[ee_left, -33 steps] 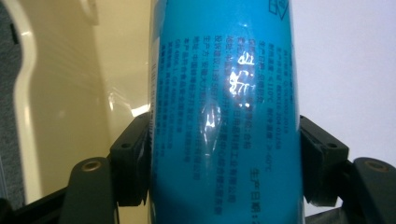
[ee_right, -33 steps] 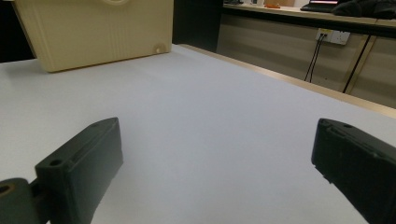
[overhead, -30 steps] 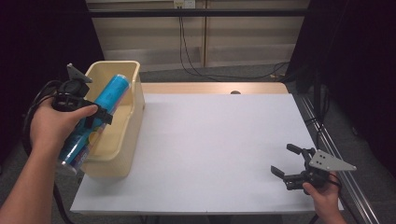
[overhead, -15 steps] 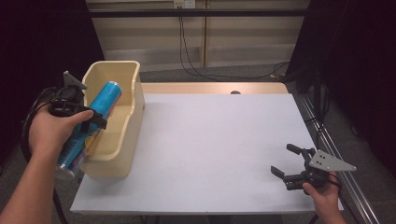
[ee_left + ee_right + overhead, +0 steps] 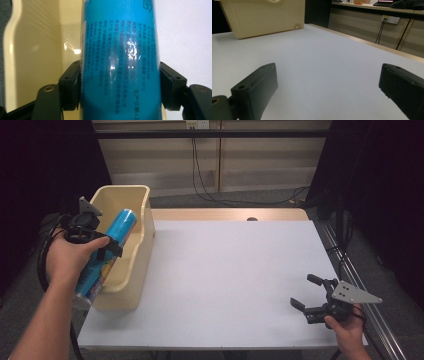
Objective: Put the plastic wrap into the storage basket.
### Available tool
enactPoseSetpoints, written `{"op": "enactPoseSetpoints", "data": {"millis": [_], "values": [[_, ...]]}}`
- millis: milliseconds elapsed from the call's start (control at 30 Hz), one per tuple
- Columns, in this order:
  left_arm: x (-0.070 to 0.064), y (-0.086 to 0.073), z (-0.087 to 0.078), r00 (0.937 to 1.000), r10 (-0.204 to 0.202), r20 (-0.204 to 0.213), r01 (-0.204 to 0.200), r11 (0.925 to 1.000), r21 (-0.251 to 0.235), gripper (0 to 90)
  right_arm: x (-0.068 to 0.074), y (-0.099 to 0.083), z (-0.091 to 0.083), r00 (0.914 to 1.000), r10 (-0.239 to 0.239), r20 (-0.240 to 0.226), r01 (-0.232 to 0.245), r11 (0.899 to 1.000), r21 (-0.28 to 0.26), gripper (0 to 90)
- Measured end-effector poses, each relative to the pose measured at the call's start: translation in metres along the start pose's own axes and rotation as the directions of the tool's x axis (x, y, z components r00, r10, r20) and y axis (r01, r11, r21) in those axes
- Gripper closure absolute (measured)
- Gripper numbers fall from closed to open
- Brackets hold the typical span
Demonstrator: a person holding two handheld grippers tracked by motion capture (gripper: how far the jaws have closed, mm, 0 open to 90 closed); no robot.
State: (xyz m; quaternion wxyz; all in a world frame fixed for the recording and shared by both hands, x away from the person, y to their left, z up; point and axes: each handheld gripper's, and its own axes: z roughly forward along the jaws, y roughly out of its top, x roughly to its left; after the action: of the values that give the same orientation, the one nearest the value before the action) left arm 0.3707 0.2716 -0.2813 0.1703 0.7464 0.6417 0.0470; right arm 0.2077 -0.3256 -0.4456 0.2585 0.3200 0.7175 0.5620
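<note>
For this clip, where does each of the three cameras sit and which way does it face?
High view: above the person's side, looking forward and down on the white table; both forearms, left claw and right claw show.
Left gripper view: rides the left claw, looking along its jaws clamped on the blue printed cylindrical can, over the cream plastic bin.
Right gripper view: rides the right claw, low over the table, facing the bin; both black jaws show, spread apart.
Shared: the bin appears in all three views; the can in the high and left gripper views.
</note>
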Motion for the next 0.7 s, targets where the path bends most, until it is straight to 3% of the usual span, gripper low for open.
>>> {"op": "enactPoseSetpoints", "data": {"millis": [133,433,500,567,700], "values": [[-0.001,0.002,0.0,1.0,0.009,-0.002,-0.009,0.9997,0.025,31.6,0.0,0.0,0.0,1.0,-0.002,-0.002,0.002,1.0,0.001,1.8],[0.001,0.004,0.008,0.9999,-0.01,0.008,0.01,0.9977,0.067,30.8,0.0,0.0,0.001,1.0,-0.003,-0.003,0.003,1.0,0.002,1.8],[0.001,0.006,0.001,0.9987,-0.034,0.038,0.033,0.9993,0.017,31.7,0.0,0.0,0.001,1.0,-0.003,-0.003,0.003,1.0,0.002,1.8],[0.002,0.01,-0.014,0.9923,-0.041,0.117,0.046,0.9981,-0.04,35.5,0.0,0.0,0.001,1.0,-0.002,0.001,0.002,1.0,0.003,1.8],[-0.009,0.016,-0.025,0.9948,-0.01,0.101,0.012,0.9998,-0.014,32.2,0.001,0.001,0.001,1.0,-0.006,-0.004,0.006,1.0,0.002,1.8]]}}
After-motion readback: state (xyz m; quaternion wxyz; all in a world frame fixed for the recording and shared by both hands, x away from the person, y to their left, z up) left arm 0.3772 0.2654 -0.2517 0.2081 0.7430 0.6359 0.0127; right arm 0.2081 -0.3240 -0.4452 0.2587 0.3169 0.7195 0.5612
